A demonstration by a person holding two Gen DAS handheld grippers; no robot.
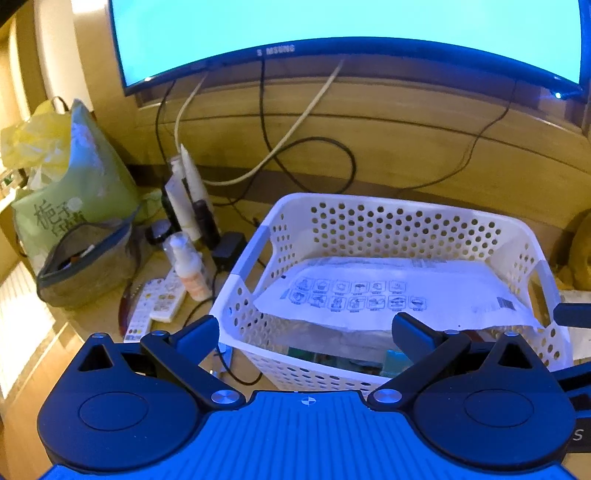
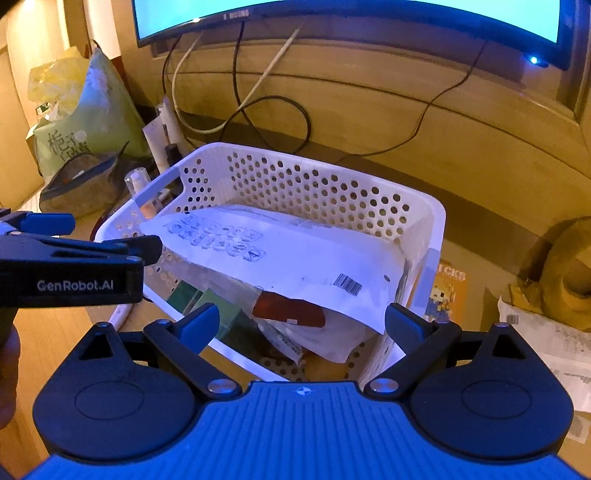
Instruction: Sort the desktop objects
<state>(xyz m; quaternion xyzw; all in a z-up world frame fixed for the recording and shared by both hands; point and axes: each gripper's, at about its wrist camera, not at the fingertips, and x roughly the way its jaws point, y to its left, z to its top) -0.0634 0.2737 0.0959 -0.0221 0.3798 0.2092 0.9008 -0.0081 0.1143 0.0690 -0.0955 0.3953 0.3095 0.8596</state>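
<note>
A white perforated basket point(image 1: 388, 218) point(image 2: 332, 184) stands on the wooden desk. A white printed package point(image 1: 391, 295) point(image 2: 280, 258) lies tilted across its top, over green boxes point(image 2: 221, 314) and a dark red packet point(image 2: 291, 310) inside. My left gripper point(image 1: 306, 332) hovers open at the basket's near wall, nothing between its fingers. It also shows from the side as the left gripper point(image 2: 110, 240) at the basket's left rim. My right gripper point(image 2: 303, 325) is open too, over the basket's near right corner, holding nothing.
Left of the basket: white remote controls point(image 1: 155, 306), a pump bottle point(image 1: 188, 266), tall tubes point(image 1: 188, 192), a grey pouch point(image 1: 85, 266) and a green bag point(image 1: 81, 177). A monitor point(image 1: 332, 26) with cables hangs behind. A colourful booklet point(image 2: 447, 295) and papers point(image 2: 554, 347) lie right.
</note>
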